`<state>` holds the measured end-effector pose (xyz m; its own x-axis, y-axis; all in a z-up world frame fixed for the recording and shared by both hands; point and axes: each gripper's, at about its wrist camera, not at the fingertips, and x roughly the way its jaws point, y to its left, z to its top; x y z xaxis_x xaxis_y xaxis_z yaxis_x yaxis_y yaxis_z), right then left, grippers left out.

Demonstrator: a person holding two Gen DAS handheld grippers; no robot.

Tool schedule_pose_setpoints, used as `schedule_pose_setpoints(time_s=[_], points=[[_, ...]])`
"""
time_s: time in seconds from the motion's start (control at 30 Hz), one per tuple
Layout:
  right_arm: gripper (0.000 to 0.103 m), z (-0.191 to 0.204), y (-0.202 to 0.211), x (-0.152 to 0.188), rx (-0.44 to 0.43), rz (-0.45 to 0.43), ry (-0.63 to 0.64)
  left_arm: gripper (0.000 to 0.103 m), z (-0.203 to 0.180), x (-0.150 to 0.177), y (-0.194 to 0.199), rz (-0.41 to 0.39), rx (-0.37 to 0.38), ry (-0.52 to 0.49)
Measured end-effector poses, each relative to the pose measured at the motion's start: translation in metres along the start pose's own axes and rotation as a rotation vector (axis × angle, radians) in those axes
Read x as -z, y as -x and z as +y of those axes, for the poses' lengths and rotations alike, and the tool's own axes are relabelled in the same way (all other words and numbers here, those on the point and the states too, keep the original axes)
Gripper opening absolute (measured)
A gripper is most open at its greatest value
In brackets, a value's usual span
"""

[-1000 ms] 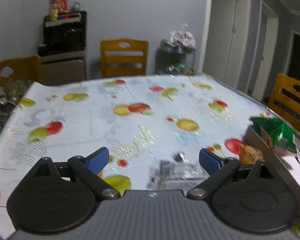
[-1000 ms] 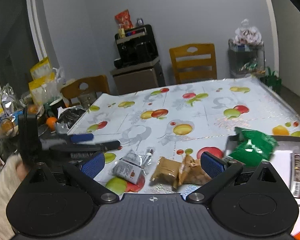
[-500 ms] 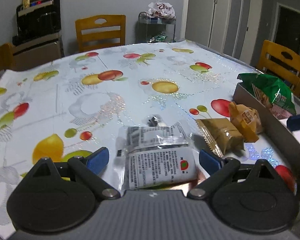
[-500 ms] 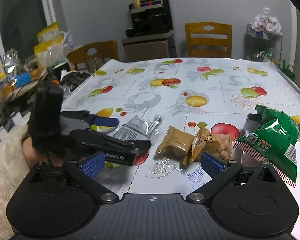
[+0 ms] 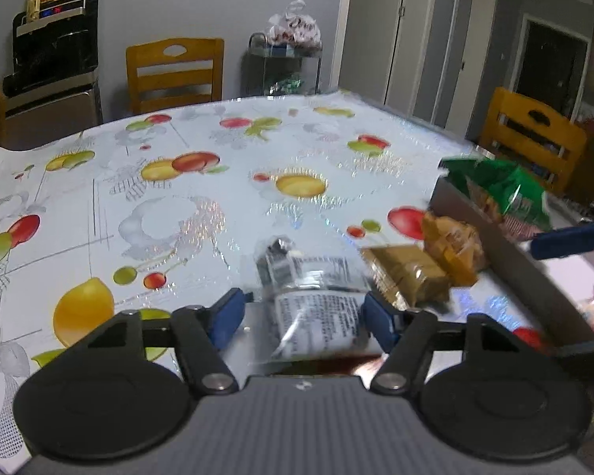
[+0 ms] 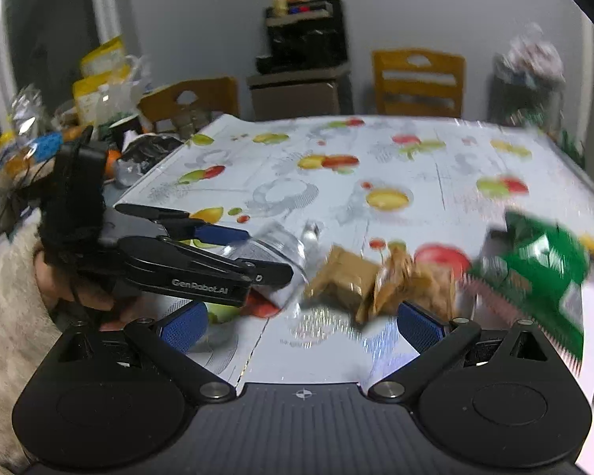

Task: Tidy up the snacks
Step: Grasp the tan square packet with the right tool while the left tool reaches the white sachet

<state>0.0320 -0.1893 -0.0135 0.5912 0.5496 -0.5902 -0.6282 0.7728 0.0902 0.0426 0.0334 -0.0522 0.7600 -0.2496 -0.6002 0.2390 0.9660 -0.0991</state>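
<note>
Lying on the fruit-patterned table [image 5: 186,213], a clear snack packet [image 5: 316,312] with printed text sat between the blue pads of the left hand-held gripper [image 5: 303,316], whose jaws had just been closing around it; the blur hid whether the pads pressed on it yet. Two brown snack packs [image 5: 412,273] lay just beside it, next to a grey tray [image 5: 507,249] holding a green bag [image 5: 507,190]. In the right wrist view, the right hand-held gripper [image 6: 301,320] hovered unclenched and empty over the table, near the brown packs.
</note>
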Motion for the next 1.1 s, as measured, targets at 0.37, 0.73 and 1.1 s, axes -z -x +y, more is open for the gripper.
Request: schedule_pose_setpoints(time_s=[0.37,0.73,1.1], points=[[0.103,0.027,-0.036,-0.013,0.077,0.07,0.496,0.064,0.003,0.002,-0.007,0.036,0.016,0.028],[0.075,0.015,-0.081,-0.017,0.088,0.192,0.588,0.064,0.006,0.002,-0.007,0.033,-0.001,0.039],[0.074,0.005,-0.105,-0.03,-0.013,0.258,0.533,0.064,0.008,0.003,-0.009,0.039,0.001,0.054]])
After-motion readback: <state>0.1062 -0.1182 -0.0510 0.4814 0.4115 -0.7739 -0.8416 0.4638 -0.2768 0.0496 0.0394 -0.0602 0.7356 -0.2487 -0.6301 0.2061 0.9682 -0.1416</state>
